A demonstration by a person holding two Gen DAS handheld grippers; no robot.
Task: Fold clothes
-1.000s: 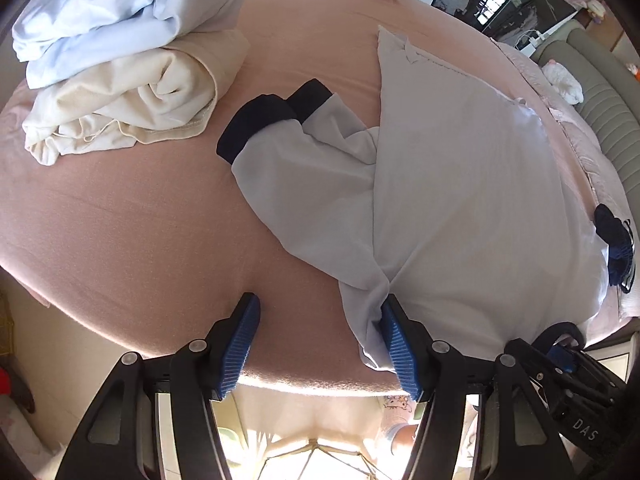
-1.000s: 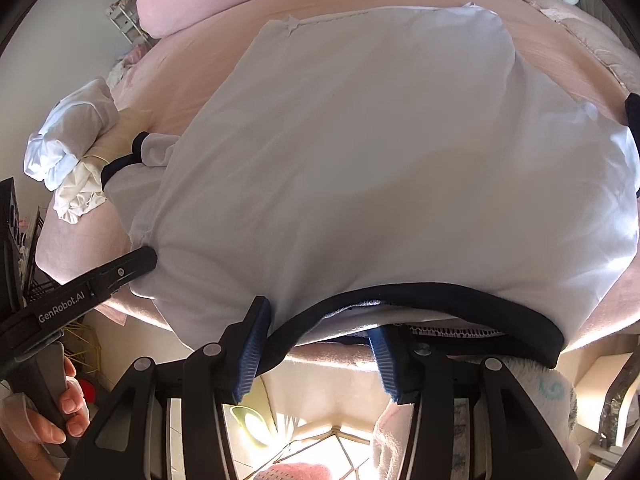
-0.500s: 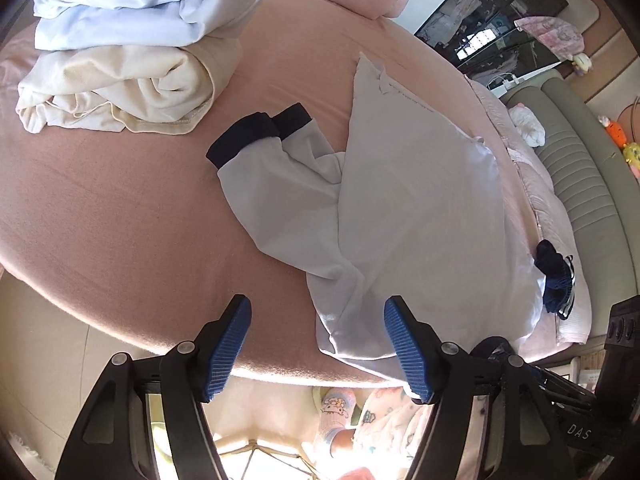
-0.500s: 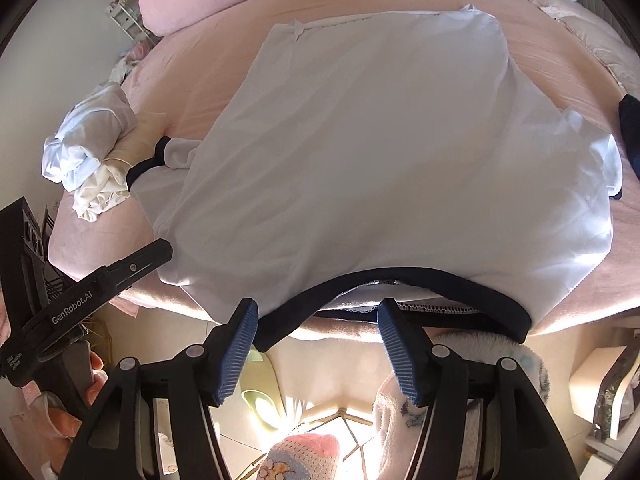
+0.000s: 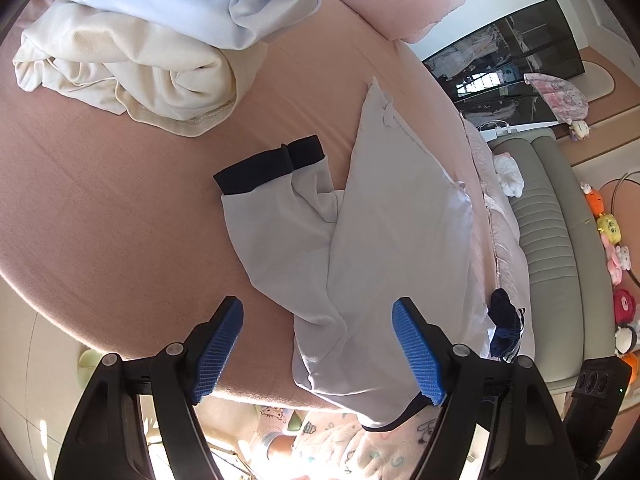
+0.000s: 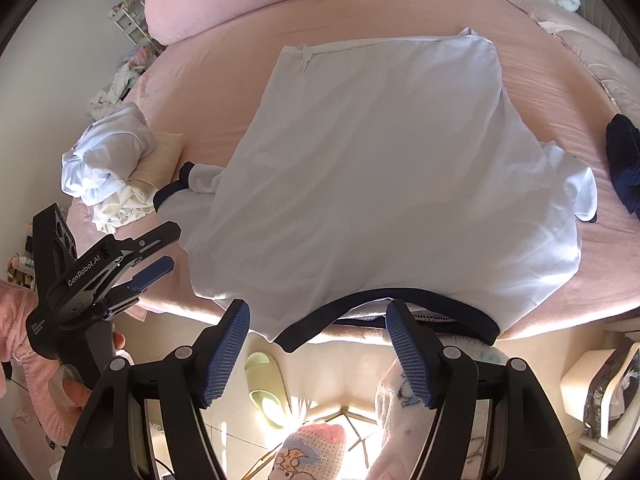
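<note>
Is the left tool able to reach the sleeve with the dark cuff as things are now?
Probably yes. The left tool is open and holds nothing, and the sleeve lies flat on the pink bed just ahead of it, with nothing on top. The cream and blue pile sits well off to the side.

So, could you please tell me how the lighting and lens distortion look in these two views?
Left wrist view: strong fisheye bends the bed edge; glare washes out the floor below. Right wrist view: sunlight nearly overexposes the white shirt; dark vignette fills the corners; both sharp.
</note>
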